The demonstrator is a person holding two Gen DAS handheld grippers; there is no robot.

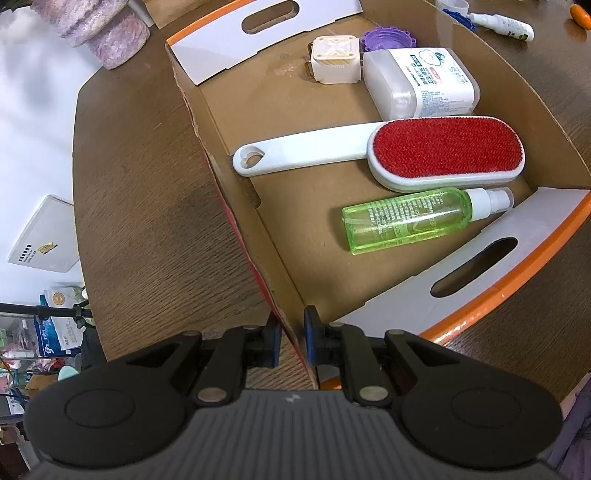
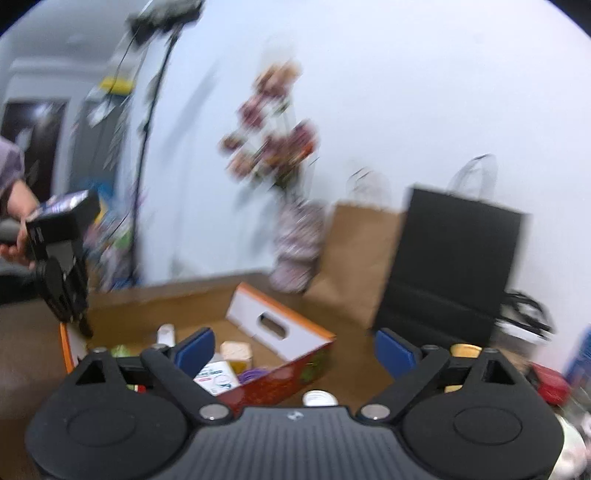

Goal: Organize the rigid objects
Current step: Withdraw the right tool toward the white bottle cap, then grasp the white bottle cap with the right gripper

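Observation:
An open cardboard box (image 1: 236, 122) with orange-edged flaps lies on the wooden table (image 1: 140, 206). In it are a white lint brush (image 1: 436, 153) with a red pad, a green spray bottle (image 1: 406, 221), a white rectangular container (image 1: 421, 81), a cream cube (image 1: 334, 59) and a purple lid (image 1: 380, 37). My left gripper (image 1: 291, 341) is shut on the box's near wall, at its corner. The blurred right wrist view shows my right gripper (image 2: 295, 350) open and empty above the table, just outside the box (image 2: 280, 384). There a hand holds the left gripper (image 2: 86, 330) at the box's far corner.
Outside the box lie a white spray bottle (image 1: 502, 24), a blue lid (image 1: 458, 18) and an orange thing (image 1: 580, 16). A flower vase (image 2: 295, 243), a brown paper bag (image 2: 354, 258) and a black bag (image 2: 454, 266) stand by the wall. A white cap (image 2: 319, 398) and a yellow jar (image 2: 465, 350) sit near my right gripper.

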